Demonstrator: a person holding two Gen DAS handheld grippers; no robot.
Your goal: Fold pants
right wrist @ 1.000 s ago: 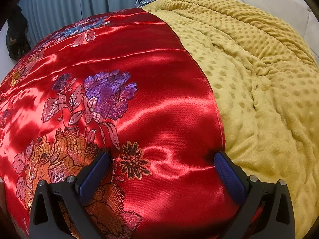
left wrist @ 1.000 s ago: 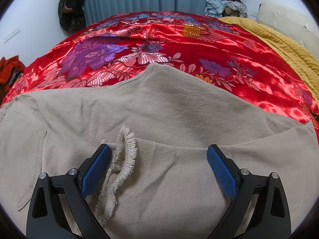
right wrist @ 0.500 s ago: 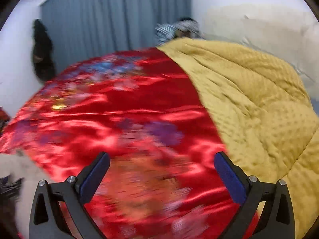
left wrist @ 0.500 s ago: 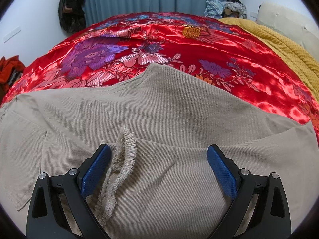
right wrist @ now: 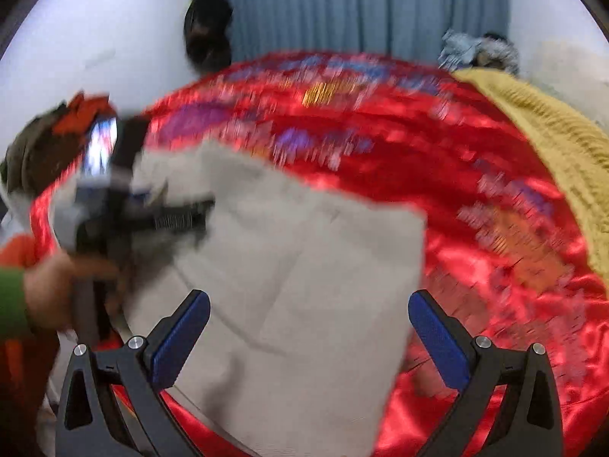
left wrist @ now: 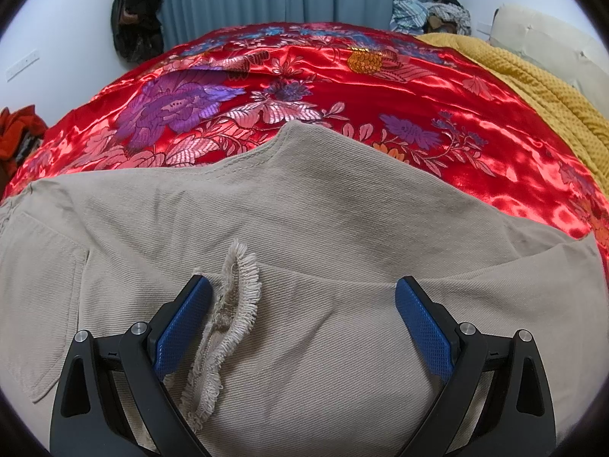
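- Left wrist view shows the pants [left wrist: 304, 228], beige twill, lying folded on the red bedspread [left wrist: 418, 95], with a frayed hem [left wrist: 236, 297] just inside the left gripper [left wrist: 300, 323], whose jaws stand wide with nothing between them
- Right wrist view is blurred; the right gripper [right wrist: 308, 339] is also spread wide and empty, over the near part of the pants [right wrist: 304, 266], with the left gripper [right wrist: 125, 209] at their far left
- Cloth looks soft, limp and fairly thick; it should drape and sag, not hold shape
- Satin underneath probably lets it slide
- Best hold is likely a doubled edge or the hem, pinched through all layers
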